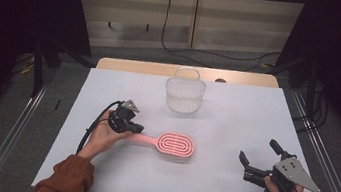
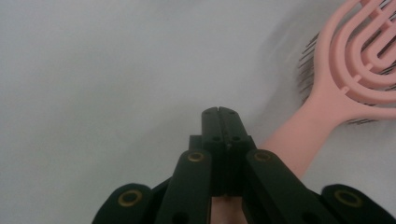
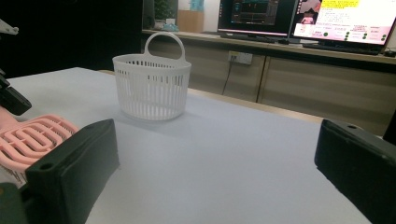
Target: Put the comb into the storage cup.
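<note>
At centre left of the high view, left gripper point(image 1: 136, 127) angled low, jaws pressed together beside the brush point(image 1: 171, 145) handle, not clasping it, right gripper point(image 1: 259, 160) at lower right spread wide, right gripper view adding basket point(image 3: 152, 84) behind brush.

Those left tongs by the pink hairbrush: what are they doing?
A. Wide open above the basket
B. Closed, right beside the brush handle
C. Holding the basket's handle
B: the left tongs have their jaws pressed together, beside the pink hairbrush handle, not around it.

Pink vented hairbrush point(image 1: 170, 145) lies flat on the table, bristles down.
</note>
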`<state>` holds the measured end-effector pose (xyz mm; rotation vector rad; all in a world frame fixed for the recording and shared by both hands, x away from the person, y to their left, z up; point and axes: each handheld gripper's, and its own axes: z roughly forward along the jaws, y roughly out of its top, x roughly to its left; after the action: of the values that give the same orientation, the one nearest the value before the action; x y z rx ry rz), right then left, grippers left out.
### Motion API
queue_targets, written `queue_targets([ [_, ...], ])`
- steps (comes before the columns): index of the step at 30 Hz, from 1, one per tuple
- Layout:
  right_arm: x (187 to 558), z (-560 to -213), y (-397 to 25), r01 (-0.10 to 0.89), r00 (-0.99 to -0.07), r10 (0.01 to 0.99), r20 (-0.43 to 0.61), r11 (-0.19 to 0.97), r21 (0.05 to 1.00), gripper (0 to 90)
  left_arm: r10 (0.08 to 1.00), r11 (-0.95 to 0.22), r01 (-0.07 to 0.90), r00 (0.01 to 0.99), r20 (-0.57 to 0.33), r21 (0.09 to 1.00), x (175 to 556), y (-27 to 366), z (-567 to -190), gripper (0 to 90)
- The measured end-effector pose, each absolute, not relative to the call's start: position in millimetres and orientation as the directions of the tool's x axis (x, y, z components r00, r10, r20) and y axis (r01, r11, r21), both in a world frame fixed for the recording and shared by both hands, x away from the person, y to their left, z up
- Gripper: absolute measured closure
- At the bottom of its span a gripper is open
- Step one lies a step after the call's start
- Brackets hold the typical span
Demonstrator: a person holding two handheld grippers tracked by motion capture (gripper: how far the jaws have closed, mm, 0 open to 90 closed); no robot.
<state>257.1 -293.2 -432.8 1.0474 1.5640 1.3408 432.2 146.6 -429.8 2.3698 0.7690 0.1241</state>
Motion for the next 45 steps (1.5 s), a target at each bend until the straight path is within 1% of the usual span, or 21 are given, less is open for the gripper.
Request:
queue_targets([
  [7, 257.0, -432.9, -293.3, 0.085, -0.329, 0.942, -0.059, 0.092, 0.992, 0.0, 0.551, -0.642, 0.489, 0.83, -0.088, 0.591, 426.5, 148.9, -430.6, 90.0],
  [16, 257.0, -432.7, -293.1, 0.083, -0.329, 0.943, -0.06, 0.092, 0.992, 0.0, 0.552, -0.638, 0.493, 0.829, -0.095, 0.592, 424.6, 150.5, -431.0, 90.0],
  [19, 257.0, -432.7, -293.5, 0.083, -0.329, 0.943, -0.06, 0.093, 0.992, 0.0, 0.545, -0.654, 0.482, 0.835, -0.079, 0.582, 422.2, 152.6, -431.4, 90.0],
  [22, 257.2, -432.8, -293.0, 0.087, -0.331, 0.942, -0.06, 0.094, 0.992, 0.0, 0.549, -0.645, 0.487, 0.832, -0.087, 0.589, 421.5, 152.8, -429.6, 90.0],
  [24, 257.3, -432.7, -292.4, 0.082, -0.332, 0.941, -0.062, 0.095, 0.992, 0.0, 0.542, -0.657, 0.475, 0.837, -0.071, 0.585, 420.5, 151.9, -427.8, 90.0],
  [29, 256.8, -432.7, -292.6, 0.086, -0.334, 0.941, -0.058, 0.092, 0.992, 0.0, 0.546, -0.65, 0.483, 0.834, -0.082, 0.587, 420.8, 152.3, -429.7, 90.0],
  [45, 257.1, -432.8, -293.2, 0.085, -0.33, 0.942, -0.056, 0.089, 0.992, 0.0, 0.527, -0.668, 0.468, 0.847, -0.077, 0.578, 416.0, 151.6, -428.2, 90.0],
])
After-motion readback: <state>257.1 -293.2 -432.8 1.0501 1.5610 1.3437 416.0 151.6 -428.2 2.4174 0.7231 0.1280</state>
